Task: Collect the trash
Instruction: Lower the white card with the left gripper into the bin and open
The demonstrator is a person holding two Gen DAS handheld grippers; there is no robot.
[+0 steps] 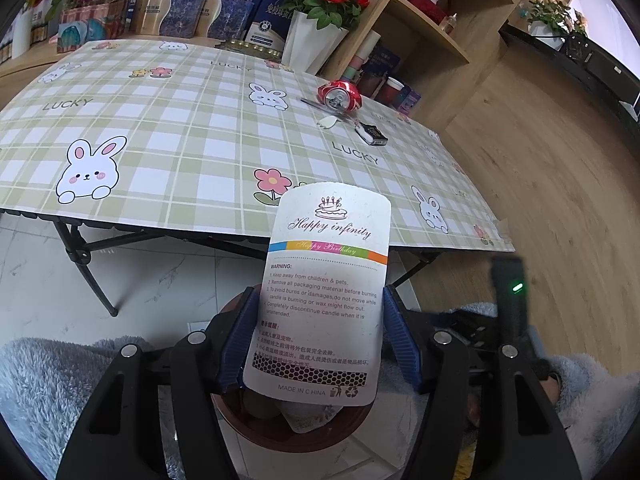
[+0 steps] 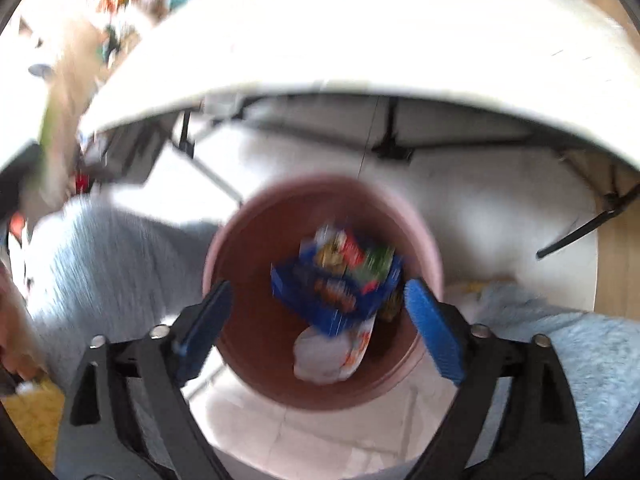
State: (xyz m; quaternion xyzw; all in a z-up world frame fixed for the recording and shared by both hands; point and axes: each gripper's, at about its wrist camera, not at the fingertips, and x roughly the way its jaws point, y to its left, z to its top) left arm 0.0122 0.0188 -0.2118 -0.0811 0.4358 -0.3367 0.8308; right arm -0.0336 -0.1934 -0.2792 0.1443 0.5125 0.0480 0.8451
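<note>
My left gripper is shut on a white birthday-candle card, held upright by its side edges above the brown bin on the floor. On the checked table lie a crushed red can, a small white scrap and a small dark packet. My right gripper is open over the pink-rimmed brown bin. A blue snack wrapper and a white wrapper lie inside it. The right view is blurred.
A white vase of red roses, boxes and a wooden shelf stand behind the table. The table's black folding legs stand on pale tiles. Grey fleece sleeves flank the left gripper. The right gripper shows at right.
</note>
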